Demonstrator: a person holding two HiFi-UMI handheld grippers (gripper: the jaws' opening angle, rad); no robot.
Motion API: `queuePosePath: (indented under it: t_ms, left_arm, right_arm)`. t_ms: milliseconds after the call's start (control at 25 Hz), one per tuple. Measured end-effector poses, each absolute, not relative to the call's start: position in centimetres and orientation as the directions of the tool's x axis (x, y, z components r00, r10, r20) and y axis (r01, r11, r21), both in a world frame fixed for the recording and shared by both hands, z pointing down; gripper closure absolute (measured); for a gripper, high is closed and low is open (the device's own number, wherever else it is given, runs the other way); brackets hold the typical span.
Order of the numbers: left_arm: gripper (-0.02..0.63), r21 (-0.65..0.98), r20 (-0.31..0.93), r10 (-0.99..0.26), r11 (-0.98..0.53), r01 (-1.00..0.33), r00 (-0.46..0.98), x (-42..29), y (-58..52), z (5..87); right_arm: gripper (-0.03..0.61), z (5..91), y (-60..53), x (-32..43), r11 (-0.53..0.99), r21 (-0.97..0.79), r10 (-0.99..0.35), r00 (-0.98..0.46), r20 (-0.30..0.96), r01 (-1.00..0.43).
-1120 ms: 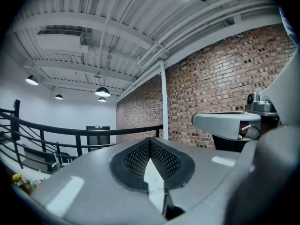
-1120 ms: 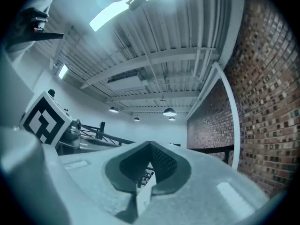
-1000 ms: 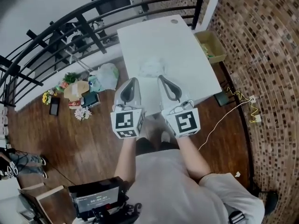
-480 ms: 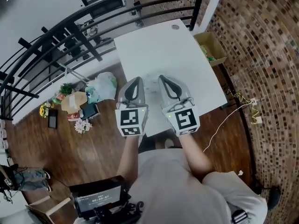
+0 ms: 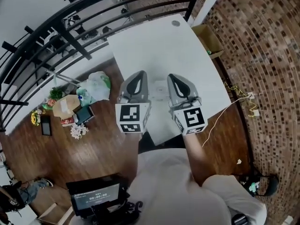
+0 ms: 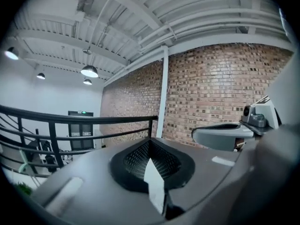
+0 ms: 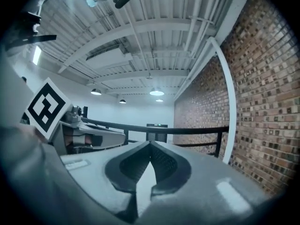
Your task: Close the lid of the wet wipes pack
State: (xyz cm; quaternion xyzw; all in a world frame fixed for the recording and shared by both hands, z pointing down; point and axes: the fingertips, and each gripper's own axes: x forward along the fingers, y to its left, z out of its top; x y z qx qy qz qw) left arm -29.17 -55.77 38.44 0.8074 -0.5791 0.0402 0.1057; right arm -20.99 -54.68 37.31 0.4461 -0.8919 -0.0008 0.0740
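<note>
The left hand-held gripper point(image 5: 138, 75) and right hand-held gripper point(image 5: 171, 77), jaws together and empty, flank the faint wet wipes pack point(image 5: 159, 91) at mid-frame, where a misjudged press could skid it across the tabletop point(image 5: 154, 43).

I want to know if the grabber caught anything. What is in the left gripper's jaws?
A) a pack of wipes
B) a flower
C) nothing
C: in the left gripper view, the left gripper has its jaws meeting tip to tip with nothing held between them, and only the railing and brick wall show beyond.
</note>
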Motion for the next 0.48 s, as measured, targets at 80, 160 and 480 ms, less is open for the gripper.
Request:
queuePosePath:
  t_ms: [80,160,480]
  left_arm:
    - [0.598,0.137,0.224,-0.91,-0.325,-0.936,0.349,-28.3,-56.5,40.6]
    - [0.598,0.148,0.263,-0.895,-0.33,-0.932,0.359,-27.6,-57.0,42.7]
    - [0.598,0.169,0.381,-0.847,-0.33,-0.929,0.37,-26.1,-59.1,49.8]
  right_arm:
    - [0.588,39.3,-55.5,-20.2,0.593,0.051,-0.797,-0.577,0.18,-0.803]
    - [0.588,41.6,-56.5,-19.4,0.59,0.023,-0.787,-0.569,0.239,-0.807]
    - [0.588,49.8,-58.9,-18.6,0.598,-0.06,-0.718,-0.567,0.404,-0.799]
